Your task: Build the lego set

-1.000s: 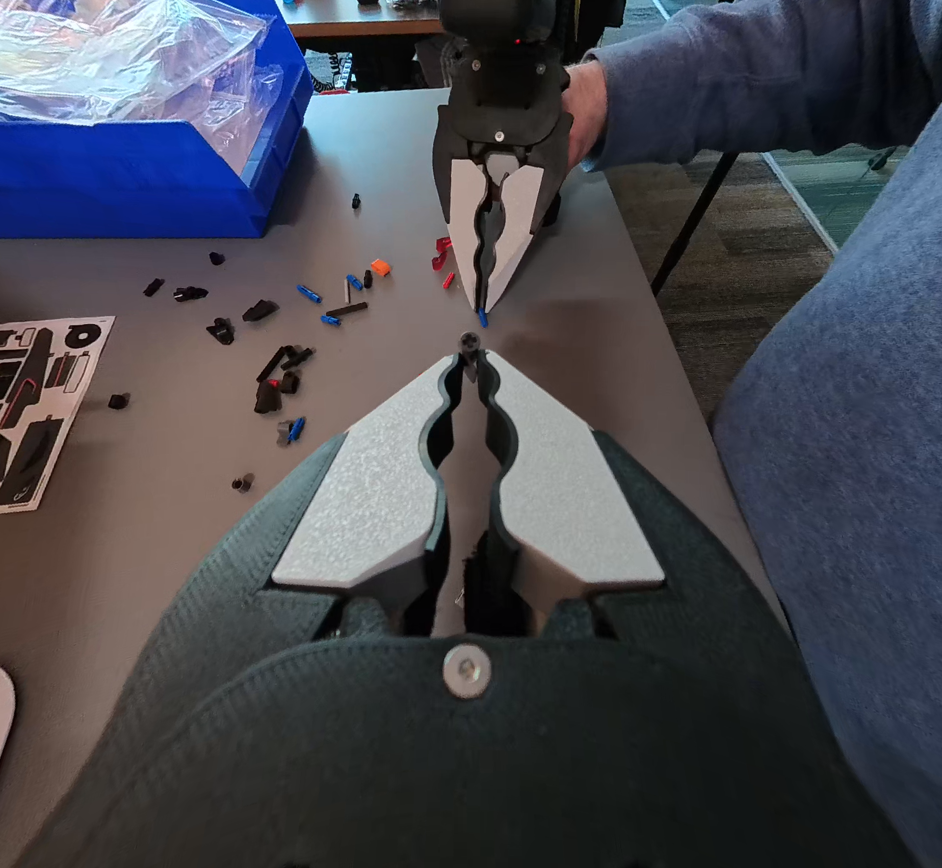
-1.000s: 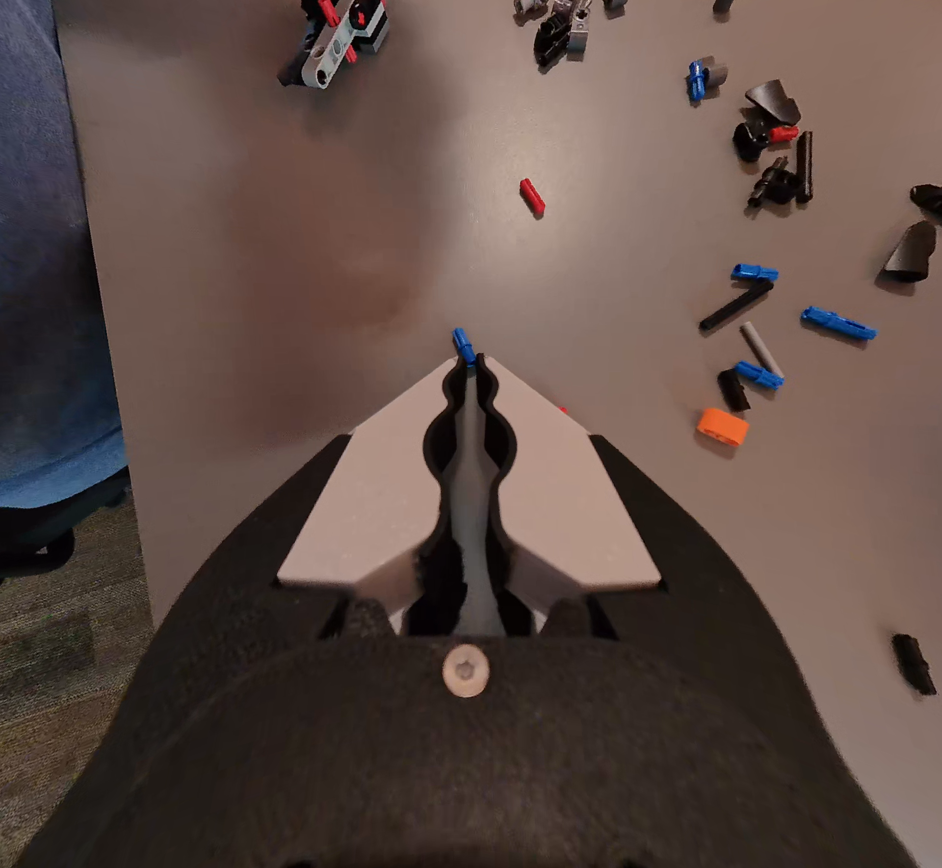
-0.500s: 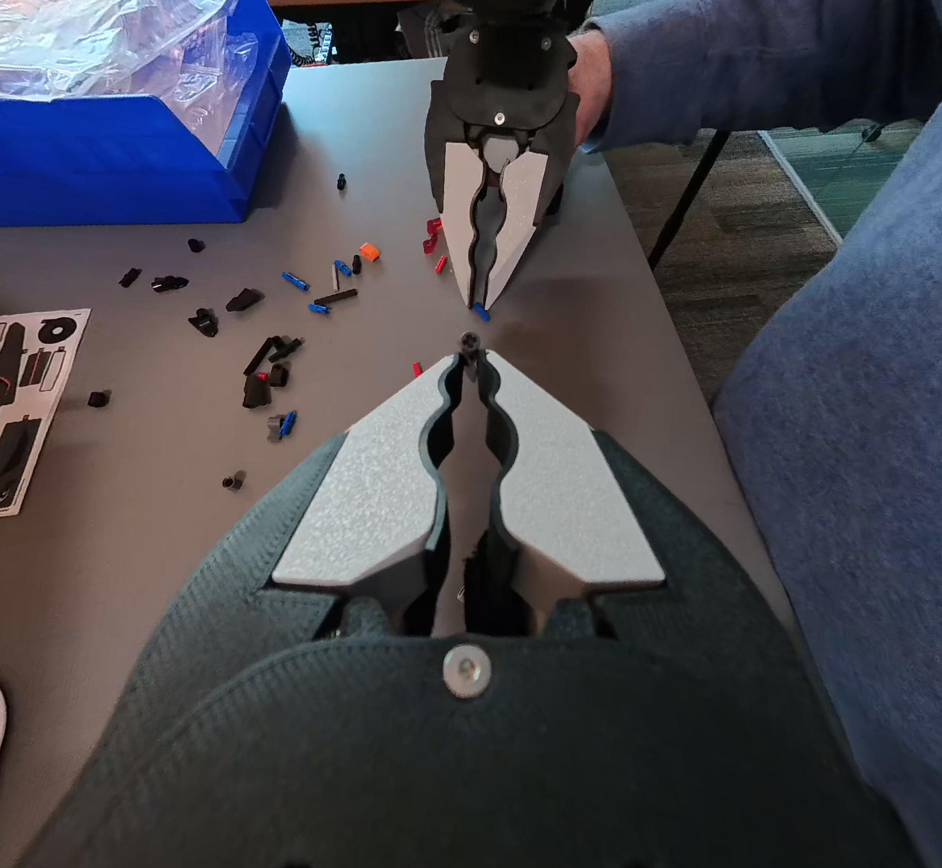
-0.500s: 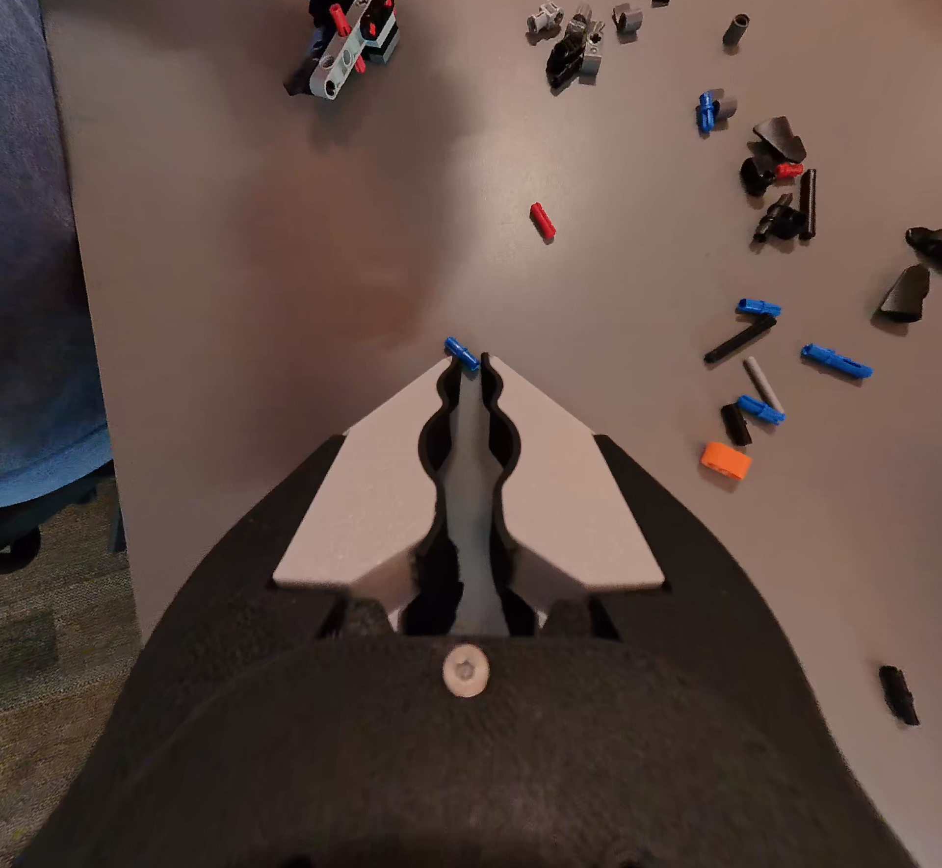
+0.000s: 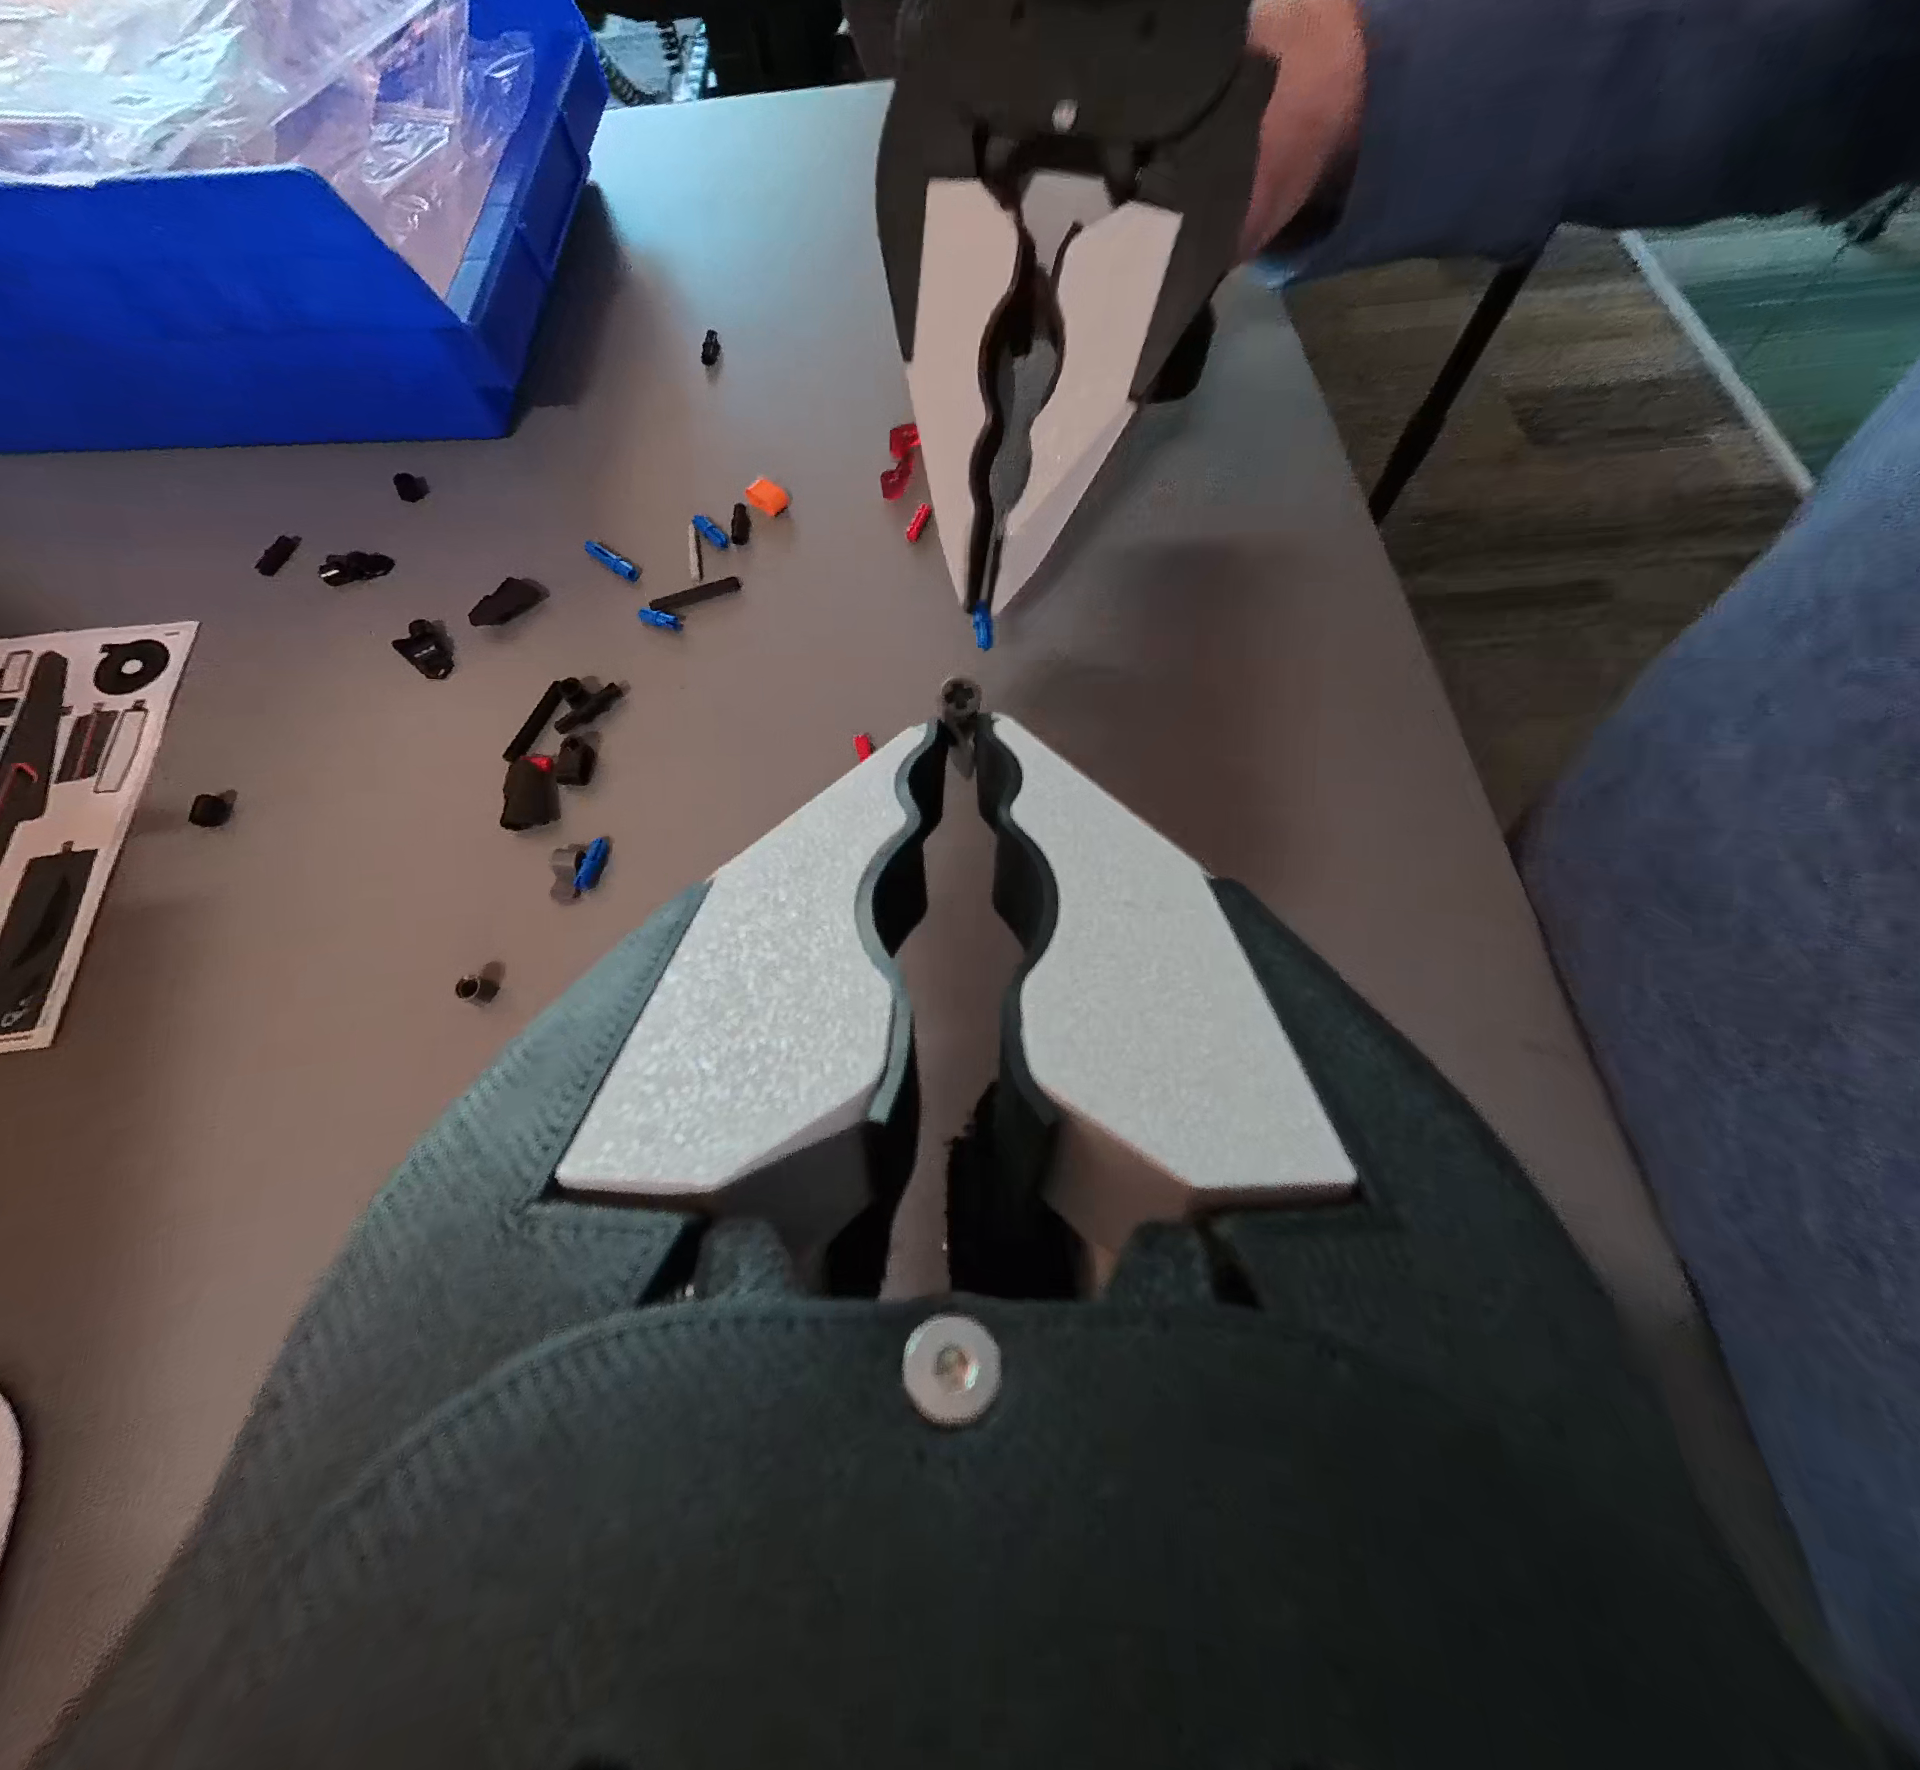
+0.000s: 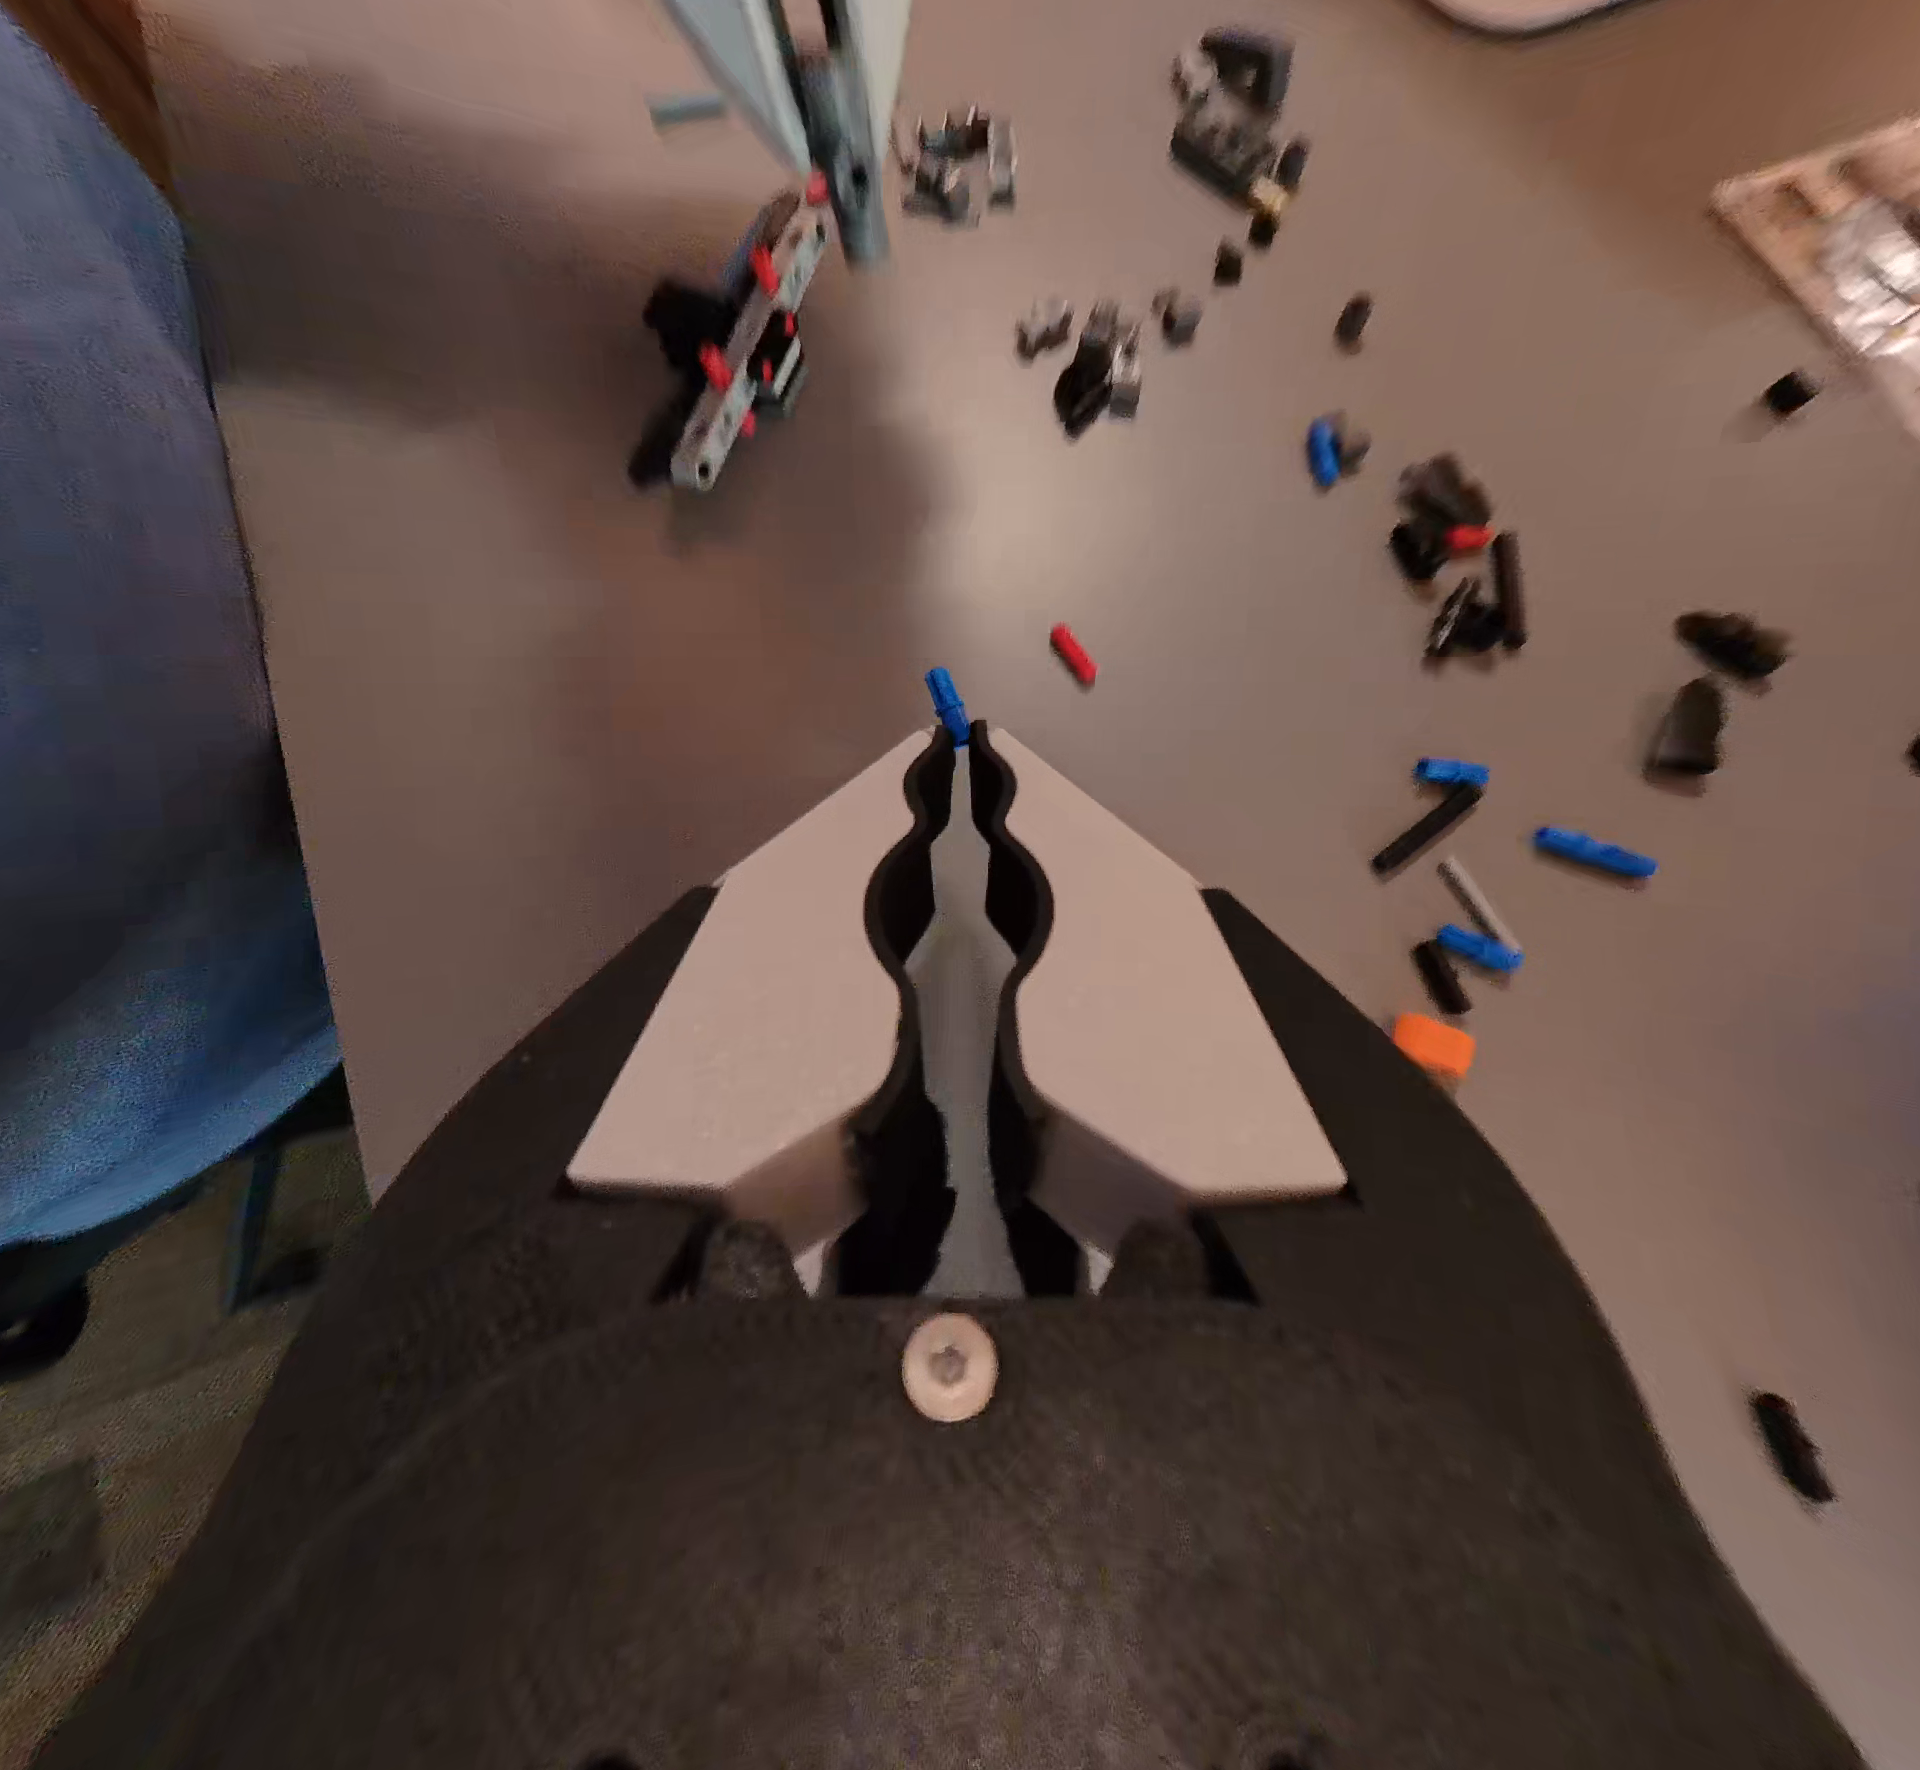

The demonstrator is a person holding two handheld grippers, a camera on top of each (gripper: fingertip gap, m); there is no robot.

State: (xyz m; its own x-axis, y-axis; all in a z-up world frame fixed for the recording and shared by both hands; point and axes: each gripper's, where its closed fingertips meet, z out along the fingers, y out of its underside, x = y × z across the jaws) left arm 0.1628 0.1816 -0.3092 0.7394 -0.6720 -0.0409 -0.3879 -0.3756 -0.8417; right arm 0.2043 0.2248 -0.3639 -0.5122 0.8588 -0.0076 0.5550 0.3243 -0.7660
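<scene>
Blue pin (image 6: 948, 704) sits pinched in my right gripper (image 5: 982, 600), held above the table (image 5: 312, 1149); my left gripper (image 5: 961, 733) pinches a dark connector (image 5: 958, 697) just beside it. I judge this the mating step: next I must line the pin up with the connector's hole and press

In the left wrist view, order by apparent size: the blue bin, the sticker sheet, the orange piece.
1. blue bin
2. sticker sheet, partly cut off at the edge
3. orange piece

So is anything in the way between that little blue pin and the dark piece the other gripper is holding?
Nothing visible. The blue pin in the right gripper faces the dark grey connector in the left gripper across open air above the table.
</scene>
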